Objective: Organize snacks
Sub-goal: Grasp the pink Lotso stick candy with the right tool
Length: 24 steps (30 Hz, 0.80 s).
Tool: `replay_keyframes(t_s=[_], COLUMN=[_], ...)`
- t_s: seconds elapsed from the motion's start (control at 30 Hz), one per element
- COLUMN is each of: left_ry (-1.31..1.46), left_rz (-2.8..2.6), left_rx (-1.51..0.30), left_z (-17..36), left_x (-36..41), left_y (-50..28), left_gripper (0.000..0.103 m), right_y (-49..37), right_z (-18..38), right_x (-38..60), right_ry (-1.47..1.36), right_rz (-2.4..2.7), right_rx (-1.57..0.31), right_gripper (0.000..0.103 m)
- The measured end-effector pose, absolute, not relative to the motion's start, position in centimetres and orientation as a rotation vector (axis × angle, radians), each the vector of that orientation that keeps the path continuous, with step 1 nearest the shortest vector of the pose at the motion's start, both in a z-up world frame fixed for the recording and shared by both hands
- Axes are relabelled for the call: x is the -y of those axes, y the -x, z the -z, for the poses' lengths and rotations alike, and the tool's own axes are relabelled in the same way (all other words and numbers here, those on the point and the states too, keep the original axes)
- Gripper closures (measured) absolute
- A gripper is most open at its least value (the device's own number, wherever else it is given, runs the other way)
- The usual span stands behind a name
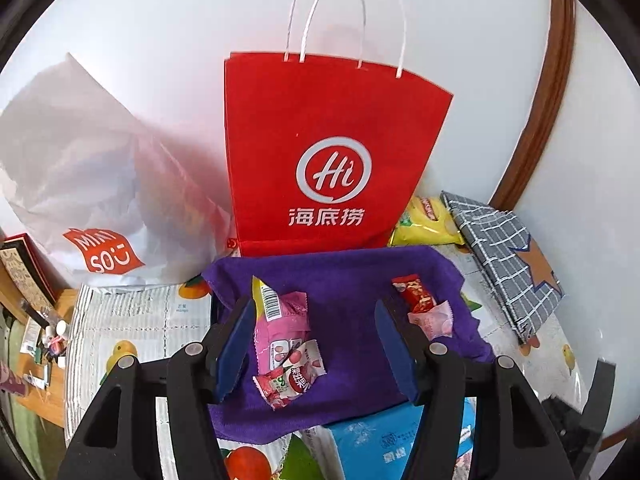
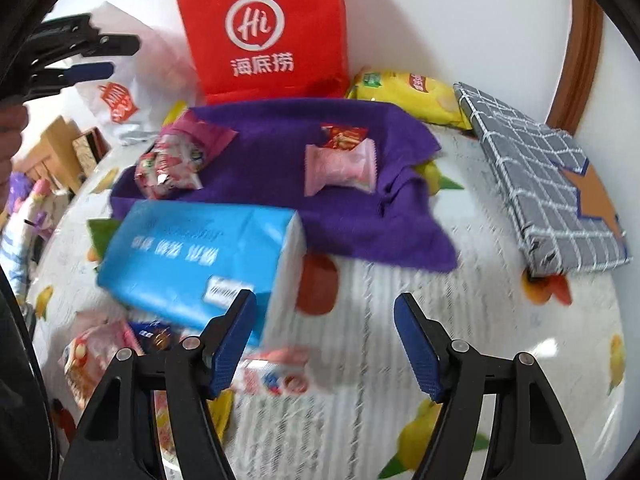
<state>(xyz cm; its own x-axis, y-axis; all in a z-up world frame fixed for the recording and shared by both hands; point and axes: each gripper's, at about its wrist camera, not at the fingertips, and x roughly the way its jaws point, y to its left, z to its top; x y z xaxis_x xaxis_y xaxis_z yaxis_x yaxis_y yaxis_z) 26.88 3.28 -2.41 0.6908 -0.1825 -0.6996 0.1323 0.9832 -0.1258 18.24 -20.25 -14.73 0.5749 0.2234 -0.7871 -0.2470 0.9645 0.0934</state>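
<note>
Snack count on the purple cloth (image 1: pixel 352 280): 5 visible. At the left lie 3 overlapping packets: 1 pink packet (image 1: pixel 282 330) with a barcode, 1 yellow packet (image 1: pixel 260 294) partly under it, and 1 red-and-white packet (image 1: pixel 290 380) at its near end. At the right lie 2: 1 red candy (image 1: pixel 414 294) and 1 pale pink wrapped candy (image 2: pixel 340 164), touching each other.

Orientation: in the left wrist view, the pink packet's long axis runs away from the camera toward the red paper bag (image 1: pixel 320 140). The pale pink candy's long axis runs left to right in the right wrist view.

Other items: 1 white bag (image 1: pixel 92 200), 1 yellow chip bag (image 2: pixel 412 92), 1 grey checked box (image 2: pixel 548 188), 1 blue tissue pack (image 2: pixel 188 256). More snacks near the right gripper are blurred.

Left gripper (image 1: pixel 314 344): fingers wide apart above the cloth, empty. Right gripper (image 2: pixel 326 344): fingers wide apart over the worktop (image 2: pixel 400 320), empty.
</note>
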Motion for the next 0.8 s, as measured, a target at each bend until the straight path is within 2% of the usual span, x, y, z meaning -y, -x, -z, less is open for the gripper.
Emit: replay_keyframes(t_s=[0.33,0.43,0.5,0.53,0.57,0.6,0.7,0.8], left_ry=[0.066,0.059,0.053,0.051,0.048,0.048,0.047,0.042], left_rz=[0.189,0.192,0.197,0.197,0.198,0.198,0.197,0.200], left_rx=[-0.747,-0.739,-0.736,-0.735,-0.734,-0.733,-0.735,-0.731], left_z=[0.9,0.7,0.6,0.6,0.6,0.5,0.5,0.5], left_x=[-3.3,-3.2,-3.1,-3.0,-2.9,-2.9,-2.8,-2.7], left_y=[-25.6,-25.3,-25.1,-25.1,-25.1,-25.0,-25.0,-25.0], left_gripper=[0.041,0.041,0.041,0.041,0.041,0.041,0.041,0.041], right_y=[-17.7,-17.7,-17.4,-17.2,-17.0,-16.6,-15.5,-14.2], right_z=[17.5,17.9,17.8,17.6,17.4,17.2,16.7,16.5], right_x=[19.2,19.5,19.9,20.3,20.6,20.9,21.3,21.7], right_ry=[0.021,-0.014,-0.039,-0.062,-0.079,-0.090,-0.072,-0.048], right_rz=[-0.369,-0.380,-0.378,-0.393,-0.404,-0.412,-0.409,-0.403], right_rx=[-0.995,-1.010,-1.011,-1.011,-1.005,-0.996,-0.976,-0.973], right_gripper=[0.032,0.048,0.070,0.074,0.084,0.090,0.103,0.103])
